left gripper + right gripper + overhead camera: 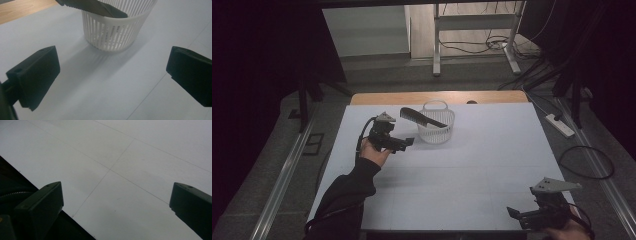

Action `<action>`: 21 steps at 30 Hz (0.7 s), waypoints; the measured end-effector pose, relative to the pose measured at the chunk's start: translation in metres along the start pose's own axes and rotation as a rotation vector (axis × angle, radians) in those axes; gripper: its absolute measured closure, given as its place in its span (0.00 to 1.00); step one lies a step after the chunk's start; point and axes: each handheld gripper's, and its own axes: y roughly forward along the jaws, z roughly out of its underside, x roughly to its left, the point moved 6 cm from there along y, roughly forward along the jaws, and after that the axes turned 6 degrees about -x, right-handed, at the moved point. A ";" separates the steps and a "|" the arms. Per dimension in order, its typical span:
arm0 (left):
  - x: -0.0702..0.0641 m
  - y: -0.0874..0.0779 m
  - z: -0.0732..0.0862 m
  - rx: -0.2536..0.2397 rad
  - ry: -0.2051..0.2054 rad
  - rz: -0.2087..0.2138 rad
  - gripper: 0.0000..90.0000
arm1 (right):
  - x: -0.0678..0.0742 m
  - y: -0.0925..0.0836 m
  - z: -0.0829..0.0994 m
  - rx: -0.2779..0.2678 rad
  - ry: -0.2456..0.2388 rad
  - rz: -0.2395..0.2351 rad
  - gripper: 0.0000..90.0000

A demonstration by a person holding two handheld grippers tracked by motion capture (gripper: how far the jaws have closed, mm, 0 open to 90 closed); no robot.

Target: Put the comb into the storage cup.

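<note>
A dark comb (422, 118) already rests across the white basket (436, 131); beside it the left gripper (404, 143) gapes empty, while the right gripper (513, 214), well apart, is likewise spread.

The setting is a lab or recording workspace. A table (492, 170) with a white top sheet occupies the centre of the frame. Dark curtains (257, 60) enclose the upper left and right. A metal frame stand (472, 30), loose cables (472, 47) and a power strip (560, 125) lie on the grey floor (412, 75).
</note>
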 end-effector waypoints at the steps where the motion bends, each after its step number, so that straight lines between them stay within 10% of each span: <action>1: 0.000 -0.001 0.001 -0.003 0.000 0.001 0.00 | 0.000 0.000 0.000 0.000 -0.002 0.000 0.00; 21: -0.005 -0.027 0.009 -0.047 -0.027 0.012 0.00 | 0.001 0.000 -0.001 -0.012 -0.006 0.003 0.00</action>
